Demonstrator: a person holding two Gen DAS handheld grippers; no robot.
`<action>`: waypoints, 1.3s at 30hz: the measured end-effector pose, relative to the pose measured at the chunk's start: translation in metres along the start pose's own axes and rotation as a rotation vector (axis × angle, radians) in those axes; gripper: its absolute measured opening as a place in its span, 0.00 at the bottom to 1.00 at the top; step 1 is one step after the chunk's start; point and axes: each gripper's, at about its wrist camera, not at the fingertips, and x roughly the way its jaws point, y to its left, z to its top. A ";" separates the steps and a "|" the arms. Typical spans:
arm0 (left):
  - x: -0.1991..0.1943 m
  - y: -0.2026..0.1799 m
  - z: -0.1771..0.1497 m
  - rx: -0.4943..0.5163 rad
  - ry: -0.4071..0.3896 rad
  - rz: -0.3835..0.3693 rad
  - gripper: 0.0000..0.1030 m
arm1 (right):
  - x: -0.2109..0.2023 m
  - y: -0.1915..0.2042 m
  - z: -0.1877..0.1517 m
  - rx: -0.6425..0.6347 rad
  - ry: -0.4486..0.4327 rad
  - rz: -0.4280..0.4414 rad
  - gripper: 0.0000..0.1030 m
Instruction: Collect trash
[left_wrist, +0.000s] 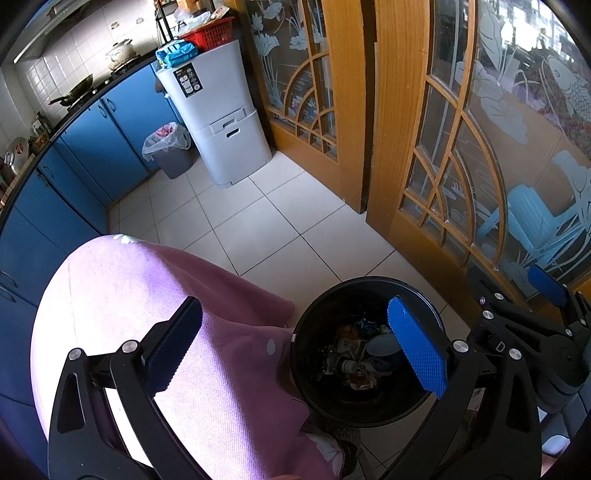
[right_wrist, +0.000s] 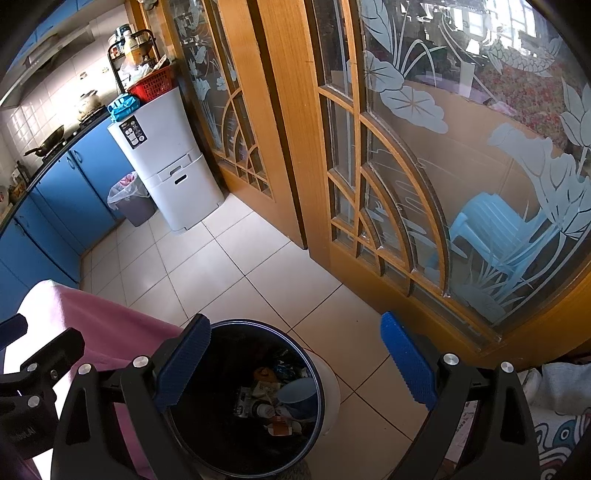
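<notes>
Black bin (right_wrist: 207, 435) rim touches pink cloth (left_wrist: 221, 369); tiled floor (right_wrist: 229, 273) beyond.

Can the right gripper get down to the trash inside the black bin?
Probably yes. The right gripper hangs open right above the black bin, which has no lid. The trash lies low inside, but nothing covers it. The pink cloth stays off to the side.

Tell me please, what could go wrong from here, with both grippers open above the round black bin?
1. The round black trash bin stands against the pink cloth; a descending left gripper might snag the cloth instead.
2. The right gripper has one finger over the bin rim; lowering could knock or tip the bin.
3. Trash lies deep inside, so gripping may fail.
</notes>
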 end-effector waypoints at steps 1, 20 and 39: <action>0.000 0.000 0.000 -0.001 -0.001 0.000 0.96 | 0.000 0.000 0.000 0.001 0.000 0.001 0.88; 0.000 -0.002 -0.001 0.006 -0.006 0.011 0.96 | -0.001 0.001 0.002 -0.002 -0.007 0.002 0.88; 0.000 0.002 -0.002 -0.009 0.010 0.001 0.96 | -0.001 0.001 0.002 0.000 -0.007 0.002 0.88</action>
